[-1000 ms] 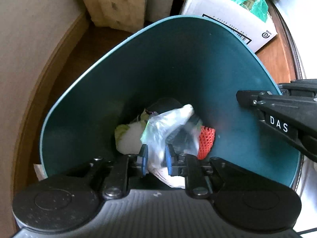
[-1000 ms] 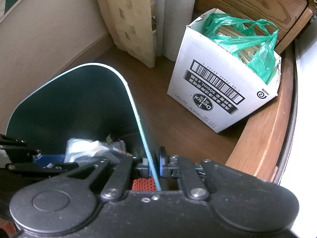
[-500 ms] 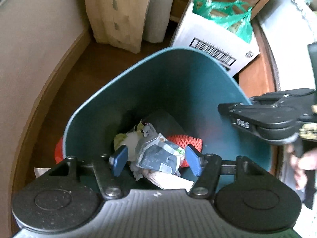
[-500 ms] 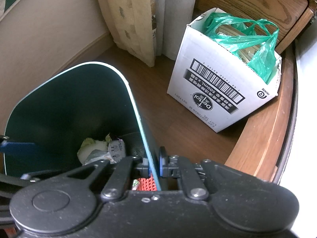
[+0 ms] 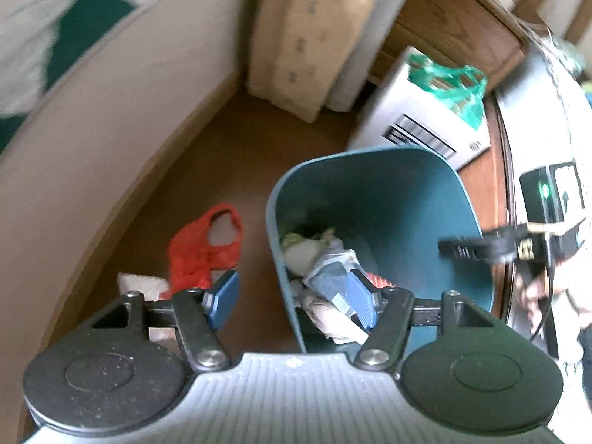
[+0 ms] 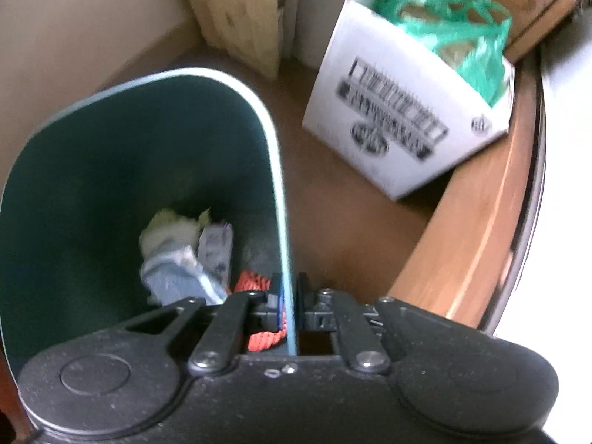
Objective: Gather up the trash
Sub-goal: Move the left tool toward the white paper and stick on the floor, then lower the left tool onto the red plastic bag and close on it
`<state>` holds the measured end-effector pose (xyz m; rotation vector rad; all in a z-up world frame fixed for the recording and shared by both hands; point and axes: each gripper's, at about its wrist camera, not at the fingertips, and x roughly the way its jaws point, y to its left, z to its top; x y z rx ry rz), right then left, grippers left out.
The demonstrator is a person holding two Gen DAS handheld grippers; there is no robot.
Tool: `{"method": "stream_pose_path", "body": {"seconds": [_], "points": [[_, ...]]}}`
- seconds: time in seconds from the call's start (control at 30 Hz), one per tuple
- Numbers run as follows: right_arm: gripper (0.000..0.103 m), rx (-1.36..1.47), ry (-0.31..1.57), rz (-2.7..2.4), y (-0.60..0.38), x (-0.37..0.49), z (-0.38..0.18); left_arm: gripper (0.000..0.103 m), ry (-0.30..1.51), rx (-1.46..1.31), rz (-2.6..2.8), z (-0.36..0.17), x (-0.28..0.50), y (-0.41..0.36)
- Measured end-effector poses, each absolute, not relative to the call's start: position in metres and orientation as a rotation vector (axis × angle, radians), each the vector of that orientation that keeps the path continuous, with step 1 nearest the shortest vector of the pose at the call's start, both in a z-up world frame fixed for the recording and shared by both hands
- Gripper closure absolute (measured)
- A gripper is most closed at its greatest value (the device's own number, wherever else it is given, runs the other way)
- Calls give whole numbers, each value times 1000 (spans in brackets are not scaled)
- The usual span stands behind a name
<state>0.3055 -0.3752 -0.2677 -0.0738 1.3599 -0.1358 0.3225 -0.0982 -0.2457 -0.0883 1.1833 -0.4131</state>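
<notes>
left wrist view: bin (image 5: pixel 407 192) floor under trash (image 5: pixel 333 277), blurred

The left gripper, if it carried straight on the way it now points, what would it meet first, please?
Probably the bare wooden floor between the red plastic bag and the teal bin. The open left gripper straddles the bin's near wall, so it might clip that rim; depth is unclear.

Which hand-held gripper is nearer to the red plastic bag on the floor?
Left. The left hand-held gripper hangs open just beside the red bag; the right hand-held gripper clamps the bin's far rim.
</notes>
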Motion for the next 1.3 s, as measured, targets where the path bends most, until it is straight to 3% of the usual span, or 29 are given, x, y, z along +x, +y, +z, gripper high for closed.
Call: {"method": "stream_pose_path", "body": {"seconds": [0.5,0.6,0.87,0.93,1.0,1.07,1.17,1.3], "points": [[91,15,1564,-142,-349,252,-305,40,1176,-162,-294,-252,275,-5],[81,53,1581,-141,-344,256,-304,40,1187,-171,-280,-257,267,4],[66,120,1601,-191,-335,247,-303,40,1219,-184,-262,-272,258,19],[48,111,1591,-183,-333,246,-296,40,1220,-188,-261,-273,257,22],[40,90,1584,-164,-328,246,-286,40,1220,-191,-259,-273,257,24],[40,57,1583,-103,-322,246,-271,40,1214,-191,-261,-273,258,26],[28,-69,1510,-7,-316,249,-234,40,1197,-172,-267,-273,258,26],[27,-114,1365,39,-329,271,-196,40,1204,-149,-257,-284,259,23]]}}
